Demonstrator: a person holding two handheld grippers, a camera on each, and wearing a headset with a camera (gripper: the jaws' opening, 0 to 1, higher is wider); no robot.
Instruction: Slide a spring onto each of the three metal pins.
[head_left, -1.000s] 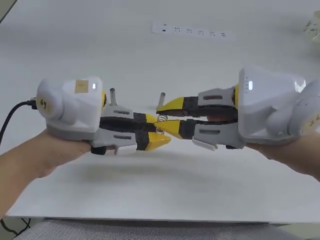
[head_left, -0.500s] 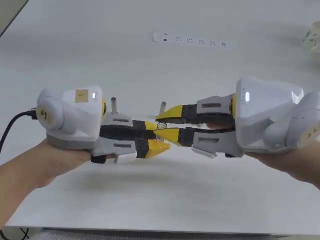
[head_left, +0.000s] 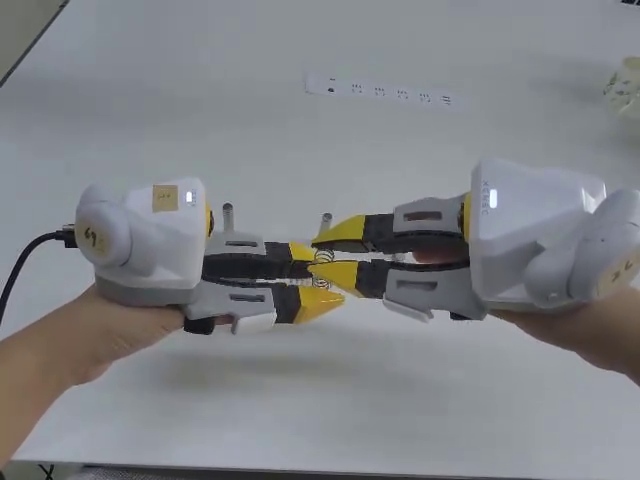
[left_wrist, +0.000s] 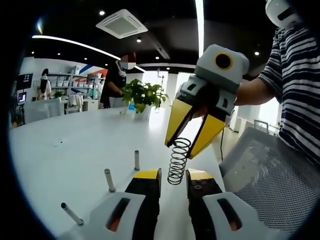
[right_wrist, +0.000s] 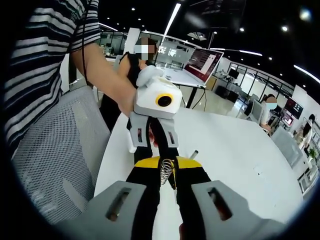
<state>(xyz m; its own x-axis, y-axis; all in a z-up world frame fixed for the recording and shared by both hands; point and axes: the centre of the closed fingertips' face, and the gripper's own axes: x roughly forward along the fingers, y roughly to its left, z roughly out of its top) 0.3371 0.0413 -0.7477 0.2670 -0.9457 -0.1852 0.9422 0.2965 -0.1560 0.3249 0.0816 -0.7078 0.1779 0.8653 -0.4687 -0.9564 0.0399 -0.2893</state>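
While all three metal pins (left_wrist: 109, 180) stand bare on the white table (left_wrist: 60, 145), the right gripper (right_wrist: 168, 162) clamps a spring (left_wrist: 178, 159) in mid-air. The spring's lower end dangles between the slightly parted jaws of the left gripper (left_wrist: 173, 174). No spring looks seated yet.

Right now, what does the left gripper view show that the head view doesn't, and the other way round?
Left gripper view: all three metal pins, bare, one more than the head view catches, plus a potted plant and a mesh chair. Head view: a power strip on the table and a cable running from the left claw. Both: the spring pinched in the right claw, its other end by the left claw's tips.
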